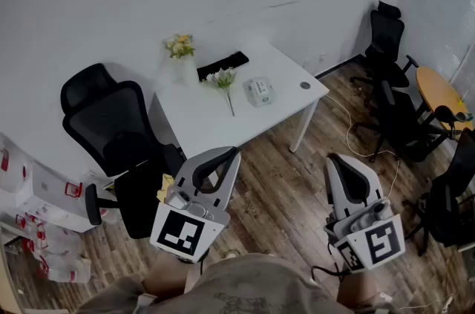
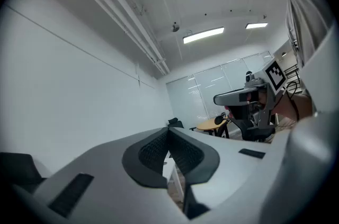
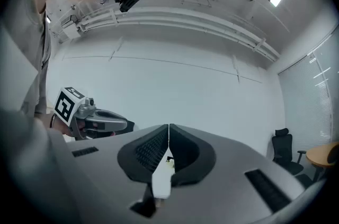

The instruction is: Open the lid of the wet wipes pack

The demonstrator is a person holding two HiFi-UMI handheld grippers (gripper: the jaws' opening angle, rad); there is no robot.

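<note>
Your left gripper (image 1: 235,150) and right gripper (image 1: 332,157) are both pressed together, empty, well apart from the wipes pack (image 1: 258,90)

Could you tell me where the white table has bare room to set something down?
On the table, the near-left stretch, from the loose flower to the front edge, is bare, as is the strip between the wet wipes pack and the round object. Crowded along the back: vase of flowers, dark flat object.

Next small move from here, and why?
Probably step toward the table and carry the left gripper and right gripper to the wet wipes pack: it lies on the tabletop, and both grippers are shut, empty and well short of it.
</note>
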